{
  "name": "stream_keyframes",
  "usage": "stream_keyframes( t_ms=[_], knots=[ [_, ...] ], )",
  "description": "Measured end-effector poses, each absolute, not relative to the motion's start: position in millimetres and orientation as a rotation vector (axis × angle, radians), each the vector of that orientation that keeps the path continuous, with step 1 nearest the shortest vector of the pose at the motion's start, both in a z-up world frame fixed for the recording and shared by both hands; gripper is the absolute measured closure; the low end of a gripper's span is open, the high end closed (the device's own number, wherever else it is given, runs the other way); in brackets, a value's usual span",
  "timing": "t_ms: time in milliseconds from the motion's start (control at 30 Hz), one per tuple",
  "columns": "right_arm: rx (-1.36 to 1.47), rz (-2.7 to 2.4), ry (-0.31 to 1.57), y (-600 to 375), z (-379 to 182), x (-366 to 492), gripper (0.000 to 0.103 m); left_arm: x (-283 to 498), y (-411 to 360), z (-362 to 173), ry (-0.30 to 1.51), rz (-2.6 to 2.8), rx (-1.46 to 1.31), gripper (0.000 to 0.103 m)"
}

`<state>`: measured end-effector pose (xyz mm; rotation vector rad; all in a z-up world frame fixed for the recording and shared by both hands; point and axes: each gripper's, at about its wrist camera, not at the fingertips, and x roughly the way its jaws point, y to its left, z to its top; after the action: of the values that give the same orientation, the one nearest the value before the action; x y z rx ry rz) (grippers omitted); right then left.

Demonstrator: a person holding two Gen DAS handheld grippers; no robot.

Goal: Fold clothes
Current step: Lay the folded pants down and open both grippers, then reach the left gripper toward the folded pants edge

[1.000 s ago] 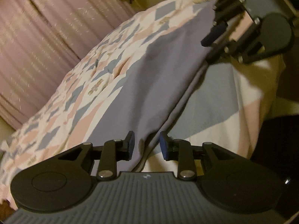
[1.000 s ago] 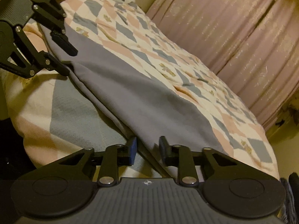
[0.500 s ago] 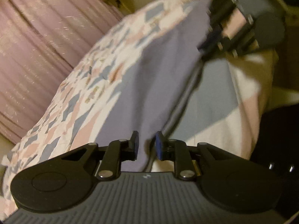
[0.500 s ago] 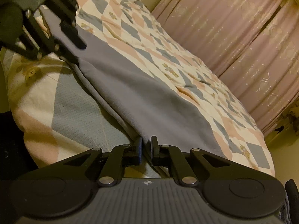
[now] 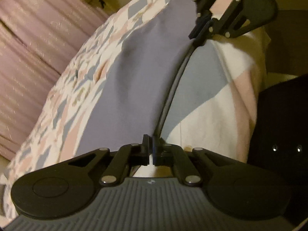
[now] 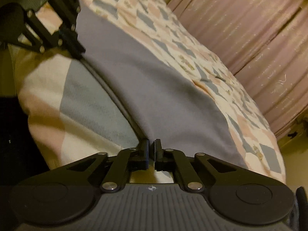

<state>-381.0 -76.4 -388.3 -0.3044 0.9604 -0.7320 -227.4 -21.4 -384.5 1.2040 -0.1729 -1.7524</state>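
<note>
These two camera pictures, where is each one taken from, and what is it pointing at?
Left wrist view: sits on the left gripper, looking along the grey cloth on the patterned quilt; the right gripper shows far off.
Right wrist view: sits on the right gripper, facing back along the cloth's edge; the left gripper shows upper left.
Shared: cloth, quilt, pink curtain, both grippers pinching the same edge.

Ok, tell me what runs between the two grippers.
The grey garment's near edge, stretched in a line from the left gripper to the right gripper, over the patchwork quilt; the left wrist view shows it.
</note>
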Motion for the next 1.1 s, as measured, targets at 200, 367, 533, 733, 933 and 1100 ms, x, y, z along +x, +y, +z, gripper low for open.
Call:
stream_keyframes(
  t_ms=[200, 367, 533, 733, 933, 1100],
  knots=[
    [0.047, -0.808, 0.693, -97, -336, -412, 0.083, -197, -29, -330, 0.030, -1.810, 0.869, 0.096],
    [0.344, -0.871, 0.602, -133, -355, -421, 0.070, -199, -64, -345, 0.282, -1.729, 0.736, 0.092],
    [0.387, -0.957, 0.655, -128, -369, -432, 0.060, -208, -67, -367, 0.469, -1.541, 0.690, 0.088],
    [0.542, -1.071, 0.527, -112, -347, -464, 0.032, -206, -60, -340, 0.646, -1.410, 0.539, 0.055],
    [0.820, -1.095, 0.349, -100, -332, -501, 0.009, -229, -33, -320, 0.669, -1.325, 0.549, 0.039],
    [0.828, -1.149, 0.320, -80, -312, -515, 0.002, -245, -9, -299, 0.651, -1.306, 0.529, 0.030]
  ],
)
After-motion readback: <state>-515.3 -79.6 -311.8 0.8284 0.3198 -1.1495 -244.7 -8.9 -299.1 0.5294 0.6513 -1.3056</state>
